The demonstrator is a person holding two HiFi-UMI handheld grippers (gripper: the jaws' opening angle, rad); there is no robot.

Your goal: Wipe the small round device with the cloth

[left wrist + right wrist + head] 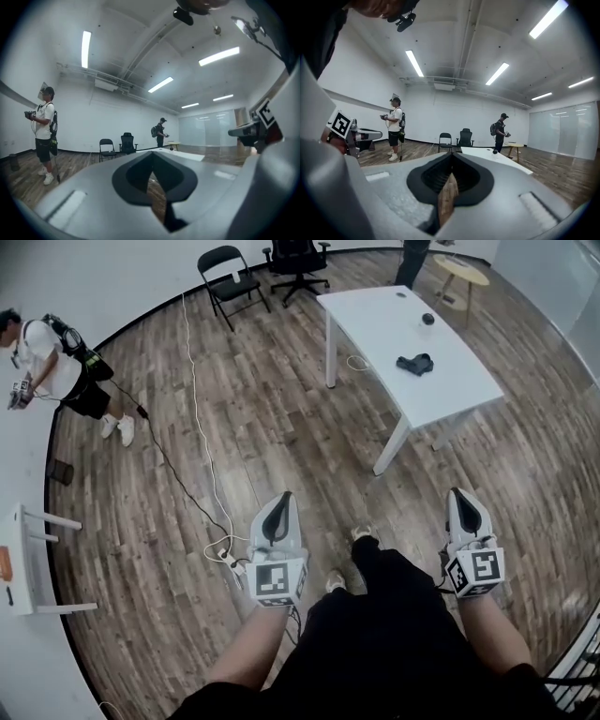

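No words, brand names or numbers could be read in any of the views. The only printed signs were the black-and-white square markers [273,581] on the cubes of the left gripper [283,499] and the right gripper [457,493], and these carried blocky coded patterns, not letters or digits. The same kind of marker showed at the edge of each gripper view, on the other gripper's cube, and it too had nothing legible on it.
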